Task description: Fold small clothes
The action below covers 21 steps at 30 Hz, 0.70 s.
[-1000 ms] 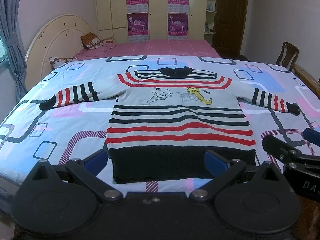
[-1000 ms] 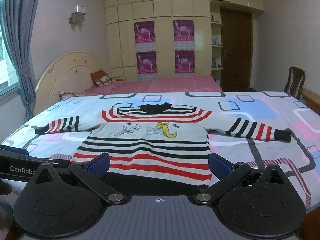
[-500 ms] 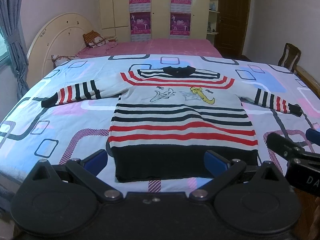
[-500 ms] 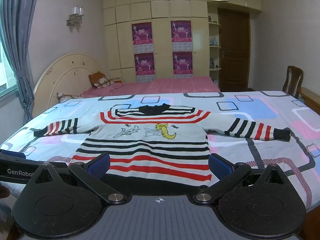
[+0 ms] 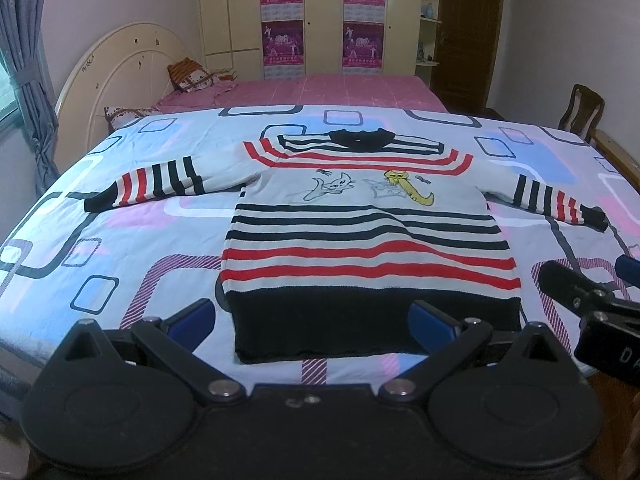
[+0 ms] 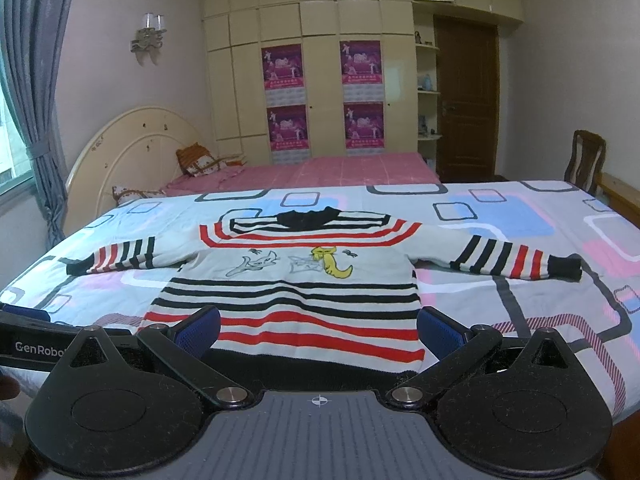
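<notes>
Striped sweater (image 5: pixel 368 236) spread flat and face up on the bed (image 5: pixel 132 240), collar toward the far side, black hem at the near edge, both sleeves stretched straight out to either side. Red and black bands across chest and lower body, with two cartoon cats, one grey and one yellow, on the pale panel between. Bedcover patterned with rounded rectangles in blue, pink and dark outline. Left gripper (image 5: pixel 312 320) hovering at the near edge of the bed, just short of the hem, fingers (image 5: pixel 192 318) spread wide, blue pads to either side of the black band, nothing between them and no contact with the cloth visible. Right gripper (image 6: pixel 318 330) likewise low in front of the hem, fingers (image 6: pixel 438 330) spread wide and empty, framing the lower stripes; seen from the left wrist view as a black body with a blue tip at the far right, beside the right corner of the hem (image 5: pixel 592 308). Behind the bed, a second bed with a pink cover (image 6: pixel 320 170) and a cream arched headboard (image 6: pixel 132 160), a plaid pillow (image 6: pixel 198 160) against it. Cream wardrobe (image 6: pixel 320 80) along the back wall with four purple posters on its doors, a dark wooden door (image 6: pixel 466 100) to its right, a wooden chair (image 6: pixel 586 160) at the right edge, grey curtain (image 6: pixel 36 100) at the left.
</notes>
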Available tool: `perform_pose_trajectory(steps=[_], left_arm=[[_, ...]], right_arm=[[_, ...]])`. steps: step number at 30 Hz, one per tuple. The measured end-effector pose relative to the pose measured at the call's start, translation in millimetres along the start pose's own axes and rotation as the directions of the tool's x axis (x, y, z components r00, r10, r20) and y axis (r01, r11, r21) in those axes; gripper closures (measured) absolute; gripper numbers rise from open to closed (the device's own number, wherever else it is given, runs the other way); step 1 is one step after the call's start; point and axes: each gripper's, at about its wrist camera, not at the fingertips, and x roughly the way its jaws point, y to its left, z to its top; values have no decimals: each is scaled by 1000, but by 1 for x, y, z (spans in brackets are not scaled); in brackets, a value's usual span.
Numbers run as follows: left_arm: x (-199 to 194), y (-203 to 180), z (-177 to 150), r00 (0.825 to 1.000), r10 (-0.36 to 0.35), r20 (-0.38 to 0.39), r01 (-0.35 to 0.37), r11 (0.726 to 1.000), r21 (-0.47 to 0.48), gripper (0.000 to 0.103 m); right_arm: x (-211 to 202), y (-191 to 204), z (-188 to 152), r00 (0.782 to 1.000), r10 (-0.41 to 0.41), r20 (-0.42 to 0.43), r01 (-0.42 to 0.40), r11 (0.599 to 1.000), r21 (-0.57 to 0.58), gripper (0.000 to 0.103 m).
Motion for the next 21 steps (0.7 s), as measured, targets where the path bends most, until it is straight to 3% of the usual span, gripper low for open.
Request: perform_pose_trajectory(steps=[21], left_arm=[[14,4,7,1000,11,-18,-11,1000,6,0]], right_arm=[[17,0,1,1000,-23,-19,24,999,22,0]])
